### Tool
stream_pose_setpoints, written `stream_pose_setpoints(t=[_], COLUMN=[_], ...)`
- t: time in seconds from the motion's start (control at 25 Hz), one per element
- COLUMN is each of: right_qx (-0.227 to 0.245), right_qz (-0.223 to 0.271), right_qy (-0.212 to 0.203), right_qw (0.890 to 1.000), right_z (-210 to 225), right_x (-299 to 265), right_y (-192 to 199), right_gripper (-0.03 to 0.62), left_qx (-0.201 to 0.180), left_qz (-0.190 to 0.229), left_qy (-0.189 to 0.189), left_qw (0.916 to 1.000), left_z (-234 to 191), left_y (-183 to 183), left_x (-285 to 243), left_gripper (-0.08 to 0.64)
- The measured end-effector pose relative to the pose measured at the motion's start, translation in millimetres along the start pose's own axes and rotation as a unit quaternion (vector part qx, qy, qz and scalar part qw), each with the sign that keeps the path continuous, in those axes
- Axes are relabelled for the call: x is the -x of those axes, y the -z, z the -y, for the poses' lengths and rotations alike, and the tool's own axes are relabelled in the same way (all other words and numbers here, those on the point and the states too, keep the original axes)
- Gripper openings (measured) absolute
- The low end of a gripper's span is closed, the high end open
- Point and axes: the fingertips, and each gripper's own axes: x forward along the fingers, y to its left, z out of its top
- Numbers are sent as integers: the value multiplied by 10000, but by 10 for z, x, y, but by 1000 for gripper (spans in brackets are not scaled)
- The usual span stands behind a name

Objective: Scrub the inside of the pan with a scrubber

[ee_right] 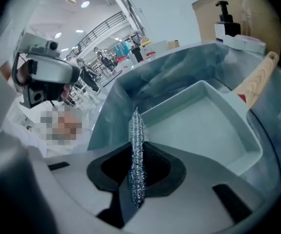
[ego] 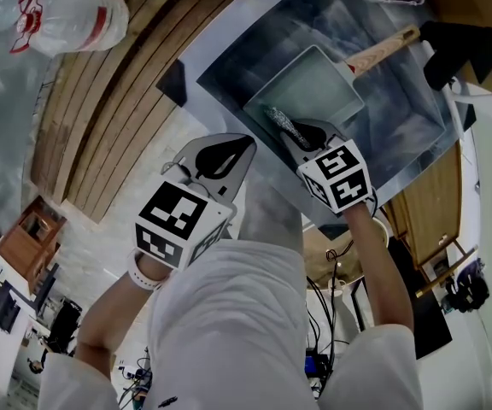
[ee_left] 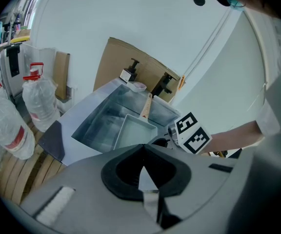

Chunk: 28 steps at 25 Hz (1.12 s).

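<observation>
Left claw (ego: 244, 143) is closed on nothing and hangs short of the sink, at 7 o'clock of it in the head view. Right claw (ego: 295, 135) is clamped on the scrubber (ego: 282, 124).

Scrubber is silvery wire mesh, squashed flat and seen edge-on in the right gripper view. Its long axis runs along the claw and the free tip points to 12 o'clock there. The tip sits over the pan's near rim; contact can't be told.

Pan (ego: 310, 88) is a pale, smooth, shallow rectangle with upright walls, lying flat on the floor of the sink (ego: 404, 122). Its light wooden handle (ego: 384, 48) is straight and sticks out toward 2 o'clock in the head view, rising over the sink wall.

Sink is a brushed steel box sunk in a pale desk (ego: 220, 41).

Beyond it are a black pump bottle (ee_right: 223, 18) and brown cardboard (ee_left: 126, 65). Clear plastic water bottles (ego: 67, 20) stand on wooden slats (ego: 118, 101) at 10 o'clock.
</observation>
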Motion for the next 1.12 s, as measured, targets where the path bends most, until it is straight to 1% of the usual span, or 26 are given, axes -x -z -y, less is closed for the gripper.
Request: stream_pose_setpoints(t=[0.12, 0.32, 0.44, 0.52, 0.64, 0.76, 0.96, 1.12], right_qx=[-307, -516, -631, -697, -731, -884, -1338, -1536], right_qz=[6, 92, 236, 370, 628, 977, 1607, 1962], right_qy=[-200, -483, -477, -311, 61, 379, 869, 1242], right_qw=[9993, 9975, 9966, 9964, 9953, 9906, 9740, 9605], right_z=[-29, -173, -213, -181, -126, -74, -39, -98], right_x=[15, 122, 244, 358, 591, 884, 1433, 1895], right_y=[-11, -60, -123, -179, -261, -363, -476, -502], right_gripper=[58, 58, 58, 58, 58, 58, 58, 58], left_qx=[0, -27, -81, -136, -215, -297, -522, -624], left_qz=[4, 50, 76, 105, 141, 204, 305, 390], left_qy=[0, -2, 20, 32, 33, 29, 61, 88], left_qw=[10000, 10000, 9999, 9998, 9997, 9993, 9982, 9973], left_z=[9, 24, 36, 45, 72, 109, 232, 363], left_y=[5, -43, -99, -155, -248, -365, -539, -652], left_x=[24, 89, 129, 165, 241, 323, 496, 646], left_gripper=[5, 5, 5, 5, 5, 5, 5, 6])
